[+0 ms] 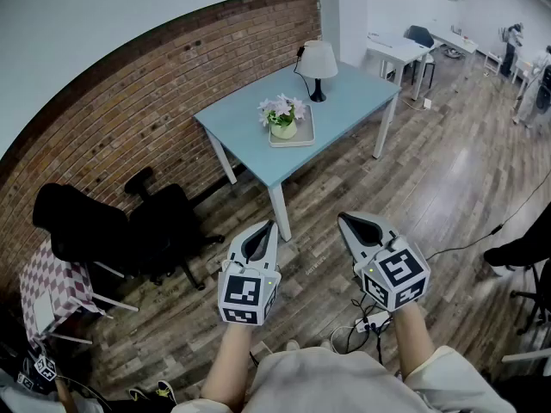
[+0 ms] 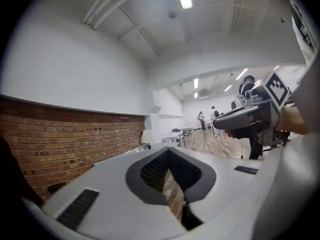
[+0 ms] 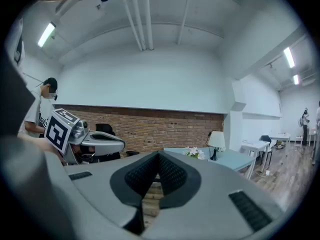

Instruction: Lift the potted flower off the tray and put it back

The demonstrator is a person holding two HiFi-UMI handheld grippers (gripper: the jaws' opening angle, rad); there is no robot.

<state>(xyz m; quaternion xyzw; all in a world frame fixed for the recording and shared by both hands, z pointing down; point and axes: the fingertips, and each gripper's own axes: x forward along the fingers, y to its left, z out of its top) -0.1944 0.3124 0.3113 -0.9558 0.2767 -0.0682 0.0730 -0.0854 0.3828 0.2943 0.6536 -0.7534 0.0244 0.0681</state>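
Observation:
A potted flower point(image 1: 281, 115) with pale blooms in a light green pot stands on a flat pale tray point(image 1: 294, 137) on the light blue table point(image 1: 245, 136). Both grippers hang far short of the table, over the wooden floor. My left gripper point(image 1: 269, 224) is shut, its tips together, with nothing in it. My right gripper point(image 1: 343, 218) is shut and empty too. In the right gripper view the flower point(image 3: 194, 153) shows small beyond the shut jaws, with the left gripper point(image 3: 80, 139) at the left. The left gripper view shows the right gripper point(image 2: 250, 115) and no flower.
A white-shaded lamp point(image 1: 317, 65) stands on the table behind the flower. A brick wall point(image 1: 164, 93) runs behind the table. Black office chairs point(image 1: 129, 226) sit at the left. A power strip and cables point(image 1: 370, 323) lie on the floor by my feet. People stand far back at the right point(image 1: 529, 67).

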